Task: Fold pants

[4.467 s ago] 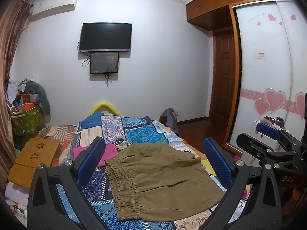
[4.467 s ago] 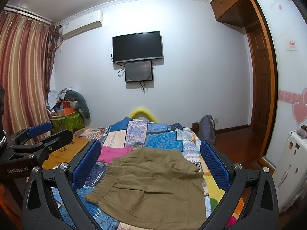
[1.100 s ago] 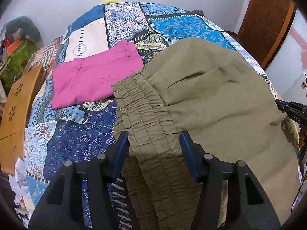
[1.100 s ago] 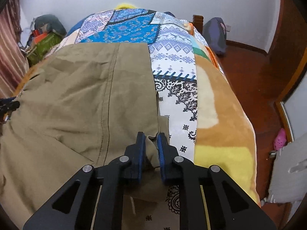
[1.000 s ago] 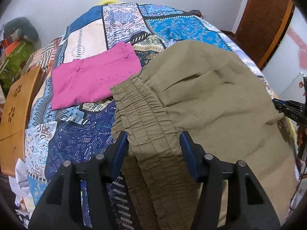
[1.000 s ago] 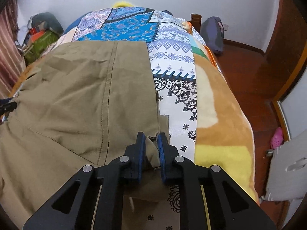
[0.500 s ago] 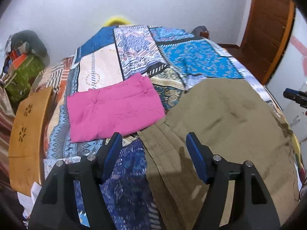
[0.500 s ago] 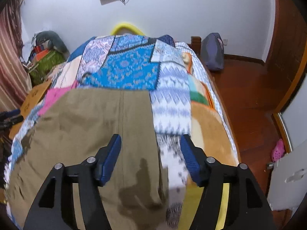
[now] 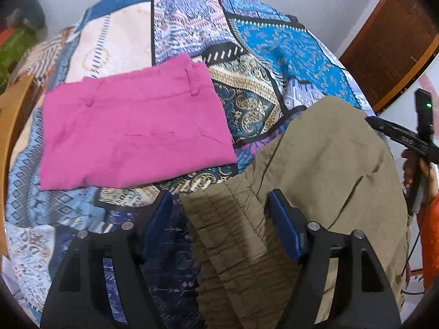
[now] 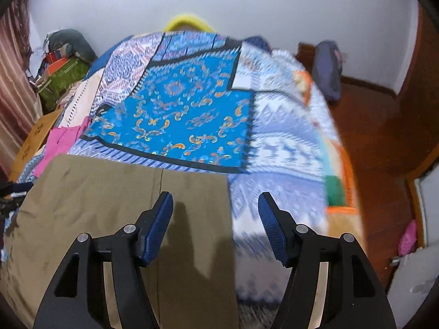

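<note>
Olive-green pants [image 9: 323, 170] lie spread on a bed covered with a patchwork bedspread [image 9: 255, 54], seen from cameras on two hand-held tools pointing steeply down at the cloth. The left tool [image 9: 219, 213] hangs above the gathered elastic waistband [image 9: 227, 235], its blue pads [image 9: 282, 230] standing wide on either side of the band and pressing on nothing; its jaws have just been opening, with the waistband lying below and between them. In the right wrist view the right tool [image 10: 215, 216] is likewise open, its jaws having just parted, one pad [image 10: 156, 227] over the pants [image 10: 131, 203] and the other over the bare bedspread [image 10: 178, 118], so that the straight side edge of the pants runs between them. No cloth is gripped by either tool.

A folded pink garment [image 9: 129, 134] lies flat on the bedspread just beside the pants, off the waistband end, a narrow strip of patterned cover between the two. At the far side of the pants from the waistband, the left wrist view catches the black frame of the other tool [image 9: 406, 137] and part of a hand [image 9: 417, 170] holding it. A wooden board [image 9: 11, 126] lies beyond the pink garment at the bed's edge. Parts of the right wrist view are blurred.
</note>
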{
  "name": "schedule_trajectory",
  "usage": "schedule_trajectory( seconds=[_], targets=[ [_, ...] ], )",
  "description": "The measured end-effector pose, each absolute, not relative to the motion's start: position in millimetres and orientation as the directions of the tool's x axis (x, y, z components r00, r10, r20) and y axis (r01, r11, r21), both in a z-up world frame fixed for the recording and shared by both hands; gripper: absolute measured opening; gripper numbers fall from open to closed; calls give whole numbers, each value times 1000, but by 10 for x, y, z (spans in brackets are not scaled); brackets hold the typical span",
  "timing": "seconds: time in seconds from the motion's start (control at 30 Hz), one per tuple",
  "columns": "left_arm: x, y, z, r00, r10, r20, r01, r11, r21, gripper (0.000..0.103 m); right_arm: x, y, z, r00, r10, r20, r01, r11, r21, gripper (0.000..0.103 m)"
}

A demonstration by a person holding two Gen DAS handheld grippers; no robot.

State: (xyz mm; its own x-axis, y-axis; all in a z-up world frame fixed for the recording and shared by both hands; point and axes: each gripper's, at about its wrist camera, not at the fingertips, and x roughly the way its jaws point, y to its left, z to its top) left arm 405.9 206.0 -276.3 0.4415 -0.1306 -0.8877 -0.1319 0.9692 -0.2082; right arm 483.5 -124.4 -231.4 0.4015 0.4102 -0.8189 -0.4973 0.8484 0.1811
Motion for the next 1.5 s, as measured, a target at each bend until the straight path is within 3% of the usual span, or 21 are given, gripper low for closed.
schedule_trajectory(
  seconds=[0.07, 0.13, 0.27, 0.43, 0.8, 1.17, 1.5],
  targets=[
    [4069, 2033, -2786, 438, -133, -889, -123, 971, -206, 73, 4832, -1182, -2396, 390, 426, -817, -512, 837, 192, 59],
    [4083, 2017, -2802, 439, -143, -887, -111, 971, -211, 69, 4798, -1134, -2406, 391, 437, -810, -530, 826, 190, 47],
    [4103, 2024, -2812, 438, -160, -884, -108, 967, -229, 62, 4771, -1080, -2409, 419, 392, -819, -523, 842, 136, 14],
    [4079, 1952, -2700, 463, -73, -883, -108, 985, -138, 52, 4710, -1070, -2322, 469, 348, -812, -525, 849, 60, 5],
    [4064, 1871, -1927, 608, 86, -789, -113, 993, 21, 50, 4692, -1230, -1661, 645, 304, -701, -454, 890, -32, 3],
    [3522, 1679, -1368, 680, 66, -730, -67, 997, 27, 50, 4036, -1551, -890, 691, 411, -594, -484, 874, 41, 3],
    [2746, 1447, -1242, 696, 37, -717, -31, 999, 21, 50, 3120, -1902, -743, 674, 474, -567, -502, 856, 119, 3]
  ],
)
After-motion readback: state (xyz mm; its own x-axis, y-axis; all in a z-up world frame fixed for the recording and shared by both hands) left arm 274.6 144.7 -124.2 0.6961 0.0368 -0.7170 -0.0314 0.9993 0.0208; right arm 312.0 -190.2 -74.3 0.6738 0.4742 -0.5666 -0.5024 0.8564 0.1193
